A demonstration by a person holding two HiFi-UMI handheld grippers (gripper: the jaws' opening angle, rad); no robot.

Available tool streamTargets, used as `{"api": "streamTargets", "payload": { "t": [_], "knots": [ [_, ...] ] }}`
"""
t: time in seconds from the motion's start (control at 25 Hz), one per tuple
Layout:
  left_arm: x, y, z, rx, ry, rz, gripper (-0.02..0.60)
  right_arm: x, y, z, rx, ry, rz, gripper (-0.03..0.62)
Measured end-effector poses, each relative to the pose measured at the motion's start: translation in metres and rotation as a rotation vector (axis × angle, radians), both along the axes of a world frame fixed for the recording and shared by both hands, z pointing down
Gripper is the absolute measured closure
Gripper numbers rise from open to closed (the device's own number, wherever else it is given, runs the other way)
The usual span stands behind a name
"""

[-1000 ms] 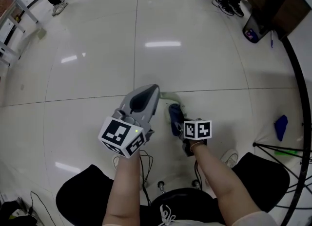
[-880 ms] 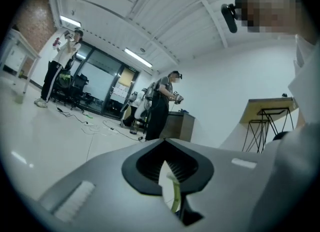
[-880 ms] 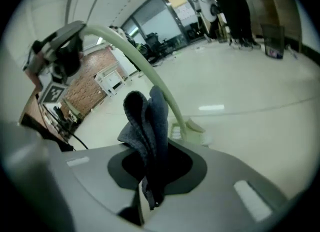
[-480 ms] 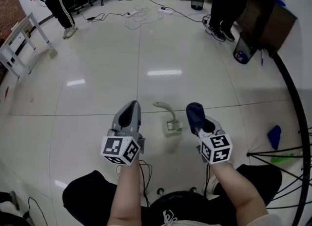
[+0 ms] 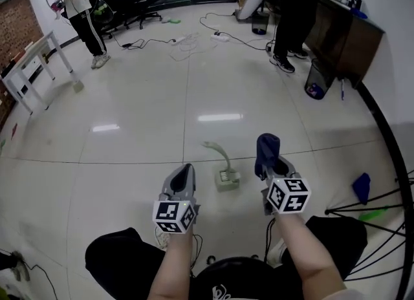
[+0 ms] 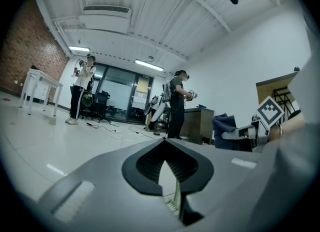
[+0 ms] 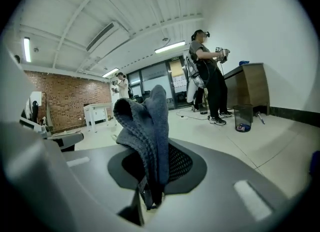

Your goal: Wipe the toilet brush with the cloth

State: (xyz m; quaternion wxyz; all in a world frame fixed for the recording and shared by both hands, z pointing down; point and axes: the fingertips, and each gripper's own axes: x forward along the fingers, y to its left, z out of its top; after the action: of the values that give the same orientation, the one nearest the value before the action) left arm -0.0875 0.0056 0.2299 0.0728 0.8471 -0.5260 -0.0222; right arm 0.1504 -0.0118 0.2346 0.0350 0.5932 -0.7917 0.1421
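Note:
A pale green toilet brush (image 5: pixel 226 168) stands on the tiled floor in the head view, its curved handle leaning up and left, with no gripper touching it. My left gripper (image 5: pixel 184 169) hovers to its left, jaws shut and empty. In the left gripper view, that left gripper (image 6: pixel 164 142) has its tips together, and a bit of the brush (image 6: pixel 174 199) shows through the gap below the pads. My right gripper (image 5: pixel 267 158) is to the right of the brush, shut on a blue-grey cloth (image 5: pixel 266 147). The cloth (image 7: pixel 145 121) sticks up from the right gripper (image 7: pixel 152 148) and hides its tips.
Cables (image 5: pixel 194 35) lie across the far floor. One person (image 5: pixel 79 4) stands at far left and another person (image 5: pixel 290 14) by a dark desk (image 5: pixel 346 37) with a bin (image 5: pixel 314 79). A white table (image 5: pixel 29 66) is at left. A blue item (image 5: pixel 361 187) and black tripod legs (image 5: pixel 365 212) are at right.
Both grippers have drawn apart and back from the brush, which they crowded a second ago. The head view has lifted, showing more of the room. The cloth stays in the right gripper.

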Motion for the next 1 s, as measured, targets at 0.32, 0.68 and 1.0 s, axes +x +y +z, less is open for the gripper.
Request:
{"api": "streamTargets", "payload": {
  "t": [0.32, 0.68, 1.0],
  "knots": [
    [0.014, 0.002, -0.015, 0.043, 0.000, 0.036, 0.575, -0.005, 0.014, 0.006, -0.009, 0.039, -0.030, 0.533],
    [0.033, 0.007, -0.017, 0.060, -0.004, 0.080, 0.576, -0.009, 0.023, 0.003, -0.003, 0.060, -0.041, 0.533],
    [0.043, 0.009, -0.021, 0.070, -0.059, 0.095, 0.575, -0.029, 0.026, -0.013, 0.048, 0.118, -0.101, 0.533]
  ]
}}
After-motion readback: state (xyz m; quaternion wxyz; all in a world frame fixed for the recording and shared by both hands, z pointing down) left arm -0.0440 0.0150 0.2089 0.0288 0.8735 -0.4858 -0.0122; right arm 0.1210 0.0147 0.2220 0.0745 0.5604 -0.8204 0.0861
